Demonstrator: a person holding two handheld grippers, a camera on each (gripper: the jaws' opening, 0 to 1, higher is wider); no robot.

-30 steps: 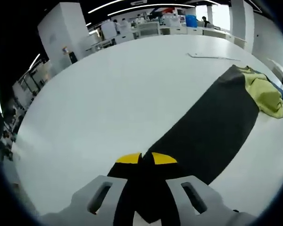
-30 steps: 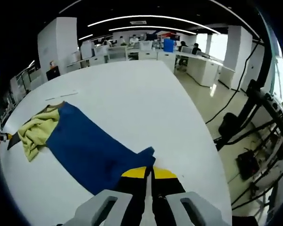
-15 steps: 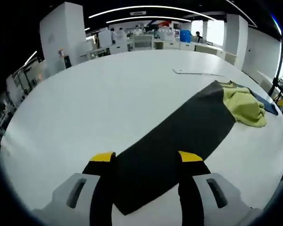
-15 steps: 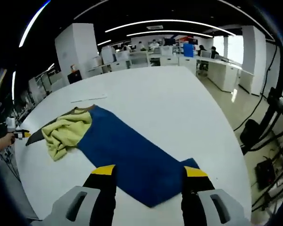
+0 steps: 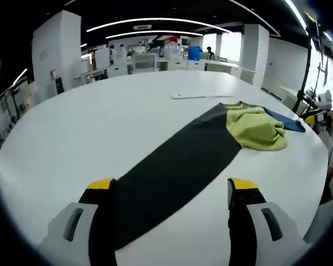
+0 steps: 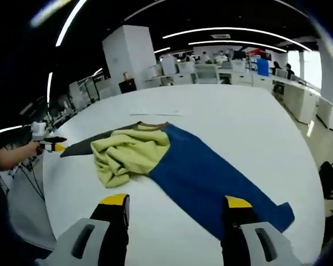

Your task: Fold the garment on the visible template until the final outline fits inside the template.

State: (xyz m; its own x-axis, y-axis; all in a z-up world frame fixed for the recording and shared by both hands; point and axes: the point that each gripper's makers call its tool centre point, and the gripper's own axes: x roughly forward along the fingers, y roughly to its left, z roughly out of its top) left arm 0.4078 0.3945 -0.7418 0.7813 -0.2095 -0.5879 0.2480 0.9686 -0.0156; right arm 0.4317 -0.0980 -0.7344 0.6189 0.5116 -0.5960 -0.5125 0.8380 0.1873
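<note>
- Jaws of your left gripper point(image 5: 171, 191) stood spread wide, pinching nothing, with the yellow tips well apart.
- Between those jaws in the left gripper view lay the near end of the dark sleeve point(image 5: 172, 166), flat on the white table point(image 5: 100, 122); it ran away from you toward the upper right and touched neither jaw that could be seen.
- At the far end of that sleeve you had the bunched yellow-green part of the garment point(image 5: 258, 127), with a strip of blue sleeve point(image 5: 286, 123) showing just beyond it.
- A thin white sheet point(image 5: 202, 96) lay flat on the table past the garment; whether it was the template could not be told.
- Your right gripper point(image 6: 177, 206) was likewise spread, holding nothing.
- In the right gripper view the blue sleeve point(image 6: 211, 172) ran between the jaws, its far corner reaching past the right jaw toward the table edge.
- The yellow-green bunch point(image 6: 127, 155) sat above the left jaw in that view, apart from it, with the dark sleeve point(image 6: 94, 147) stretching off to the left.
- Your other gripper point(image 6: 47, 143) showed at the left edge, held in a hand point(image 6: 16, 156), near the dark sleeve's tip.
</note>
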